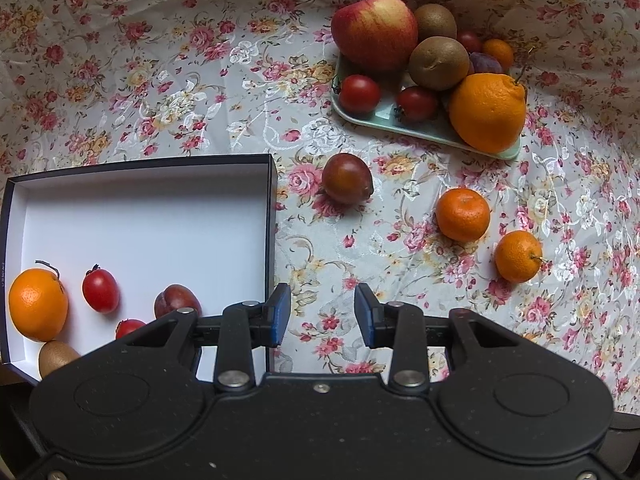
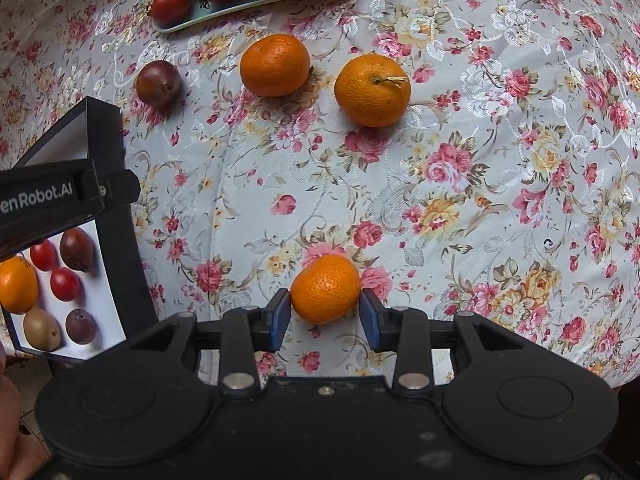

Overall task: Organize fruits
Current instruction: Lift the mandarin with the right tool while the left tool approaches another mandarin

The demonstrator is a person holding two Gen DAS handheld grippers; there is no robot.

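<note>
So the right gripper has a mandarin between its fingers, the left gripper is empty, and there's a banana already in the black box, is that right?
Not quite: no banana is in the black box. The right wrist view shows an orange, two tomatoes, two plums and a kiwi there. The rest holds: the right gripper has the mandarin between its fingers, and the left gripper is empty.

Home dining table, floral tablecloth (image 1: 200, 80), fruit on tray (image 1: 420, 130)
</note>
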